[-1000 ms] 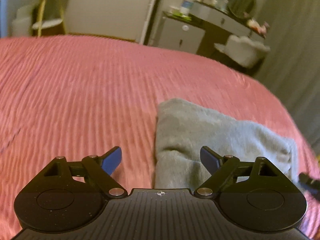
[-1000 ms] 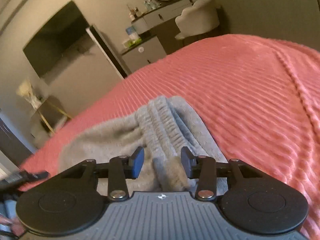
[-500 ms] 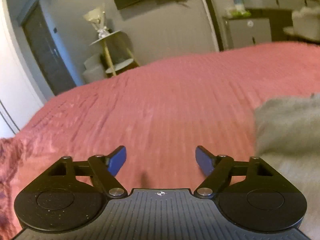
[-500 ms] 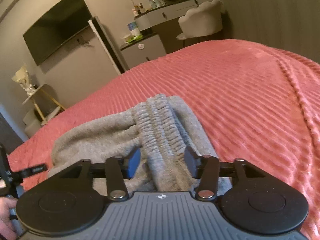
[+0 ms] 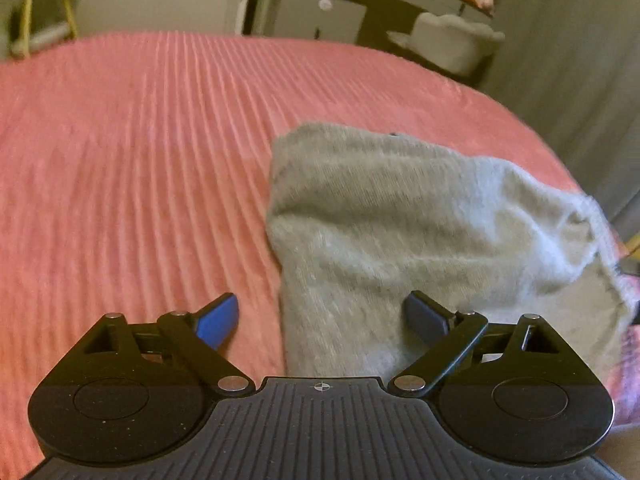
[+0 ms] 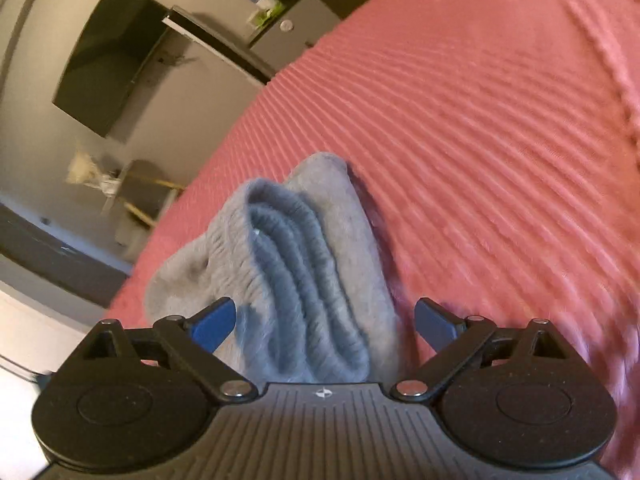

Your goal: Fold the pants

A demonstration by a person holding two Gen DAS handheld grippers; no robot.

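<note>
1. Pants (image 5: pixel 420 232) lie folded on our pink bed (image 5: pixel 140 160), between both opening, empty grippers: left (image 5: pixel 322 318), right (image 6: pixel 324 322).
2. Only our right view shows the waistband (image 6: pixel 304 280).

A bed (image 5: pixel 140 152) covered by a pink ribbed blanket (image 6: pixel 480 128) carries everything here, its ridges running in long parallel lines across the surface. Directly on it lies a folded bundle of grey pants (image 5: pixel 400 220), a thick stack with the left edge rounded. In the right wrist view the pants (image 6: pixel 304 272) show their ribbed waistband on top, in wavy folds, with bare blanket all around.
</note>
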